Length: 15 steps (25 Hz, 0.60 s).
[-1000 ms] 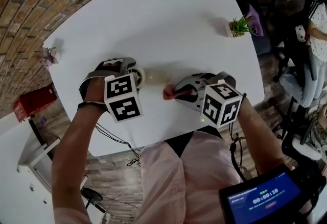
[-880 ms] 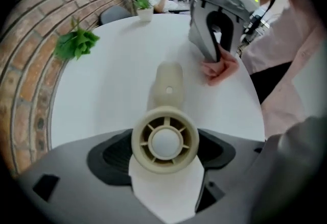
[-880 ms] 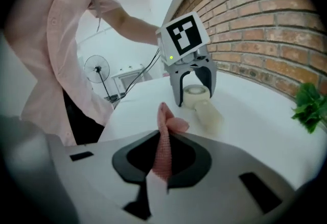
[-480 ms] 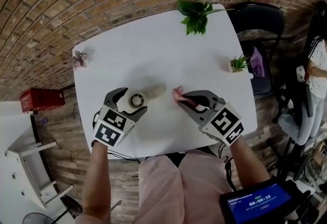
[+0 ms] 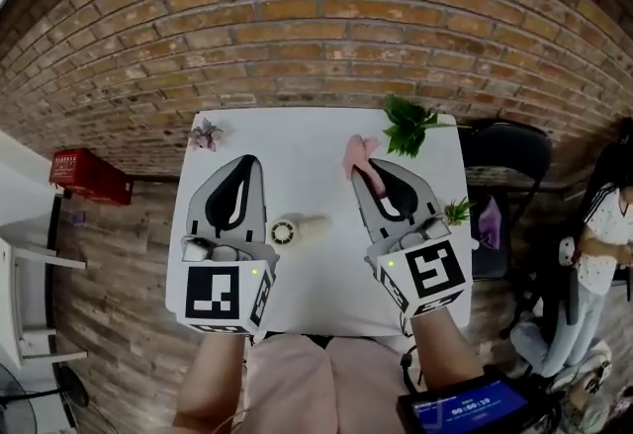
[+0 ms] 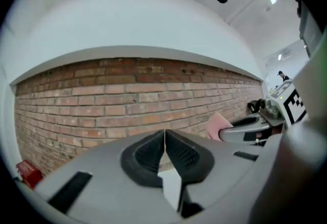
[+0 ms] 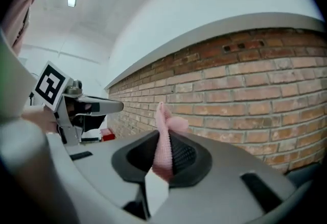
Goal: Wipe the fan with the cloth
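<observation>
The left gripper faces the brick wall, its fingers pressed together with nothing between them. The small fan lies on the white desk between the two grippers, apart from both. The right gripper pinches the pink cloth in its fingers, the cloth's end sticking out past them.

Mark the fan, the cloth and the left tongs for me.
fan point(image 5: 286, 232), head view, on its round head.
cloth point(image 7: 163, 141), right gripper view, on its upright pink fold.
left tongs point(image 6: 164, 136), left gripper view, where the shut tips meet, nothing between them.
</observation>
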Each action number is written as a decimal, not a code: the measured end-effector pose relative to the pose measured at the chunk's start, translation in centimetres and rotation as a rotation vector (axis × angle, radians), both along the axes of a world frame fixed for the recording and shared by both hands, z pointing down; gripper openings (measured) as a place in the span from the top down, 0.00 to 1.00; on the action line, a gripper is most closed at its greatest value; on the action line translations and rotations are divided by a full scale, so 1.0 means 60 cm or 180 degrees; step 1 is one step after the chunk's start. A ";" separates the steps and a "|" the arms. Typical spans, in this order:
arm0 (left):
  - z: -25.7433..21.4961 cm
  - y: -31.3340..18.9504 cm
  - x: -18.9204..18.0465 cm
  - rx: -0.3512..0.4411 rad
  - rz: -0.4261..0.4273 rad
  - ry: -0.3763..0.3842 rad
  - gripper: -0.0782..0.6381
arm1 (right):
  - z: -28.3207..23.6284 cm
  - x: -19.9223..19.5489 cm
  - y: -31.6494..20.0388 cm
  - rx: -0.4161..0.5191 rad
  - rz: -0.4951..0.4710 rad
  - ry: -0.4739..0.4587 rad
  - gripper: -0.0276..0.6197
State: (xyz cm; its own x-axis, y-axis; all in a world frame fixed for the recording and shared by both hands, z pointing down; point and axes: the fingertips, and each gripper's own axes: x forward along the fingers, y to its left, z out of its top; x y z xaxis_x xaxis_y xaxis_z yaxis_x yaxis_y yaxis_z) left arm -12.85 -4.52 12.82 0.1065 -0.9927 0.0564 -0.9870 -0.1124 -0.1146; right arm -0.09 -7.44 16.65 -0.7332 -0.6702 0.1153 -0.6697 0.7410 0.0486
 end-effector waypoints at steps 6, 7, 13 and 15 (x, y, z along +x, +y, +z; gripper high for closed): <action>-0.046 0.021 -0.017 0.0242 -0.0188 0.0059 0.87 | -0.057 -0.009 0.003 0.0206 0.0039 -0.0083 0.89; -0.048 0.024 -0.018 0.0257 -0.0202 0.0031 0.87 | -0.059 -0.011 0.004 0.0223 0.0046 -0.0072 0.90; -0.047 0.040 -0.016 0.0268 -0.0231 -0.0060 0.87 | -0.058 -0.019 0.011 0.0239 0.0024 -0.0090 0.90; -0.046 0.042 -0.018 0.0252 -0.0242 -0.0042 0.87 | -0.058 -0.024 0.013 0.0243 0.0018 -0.0083 0.90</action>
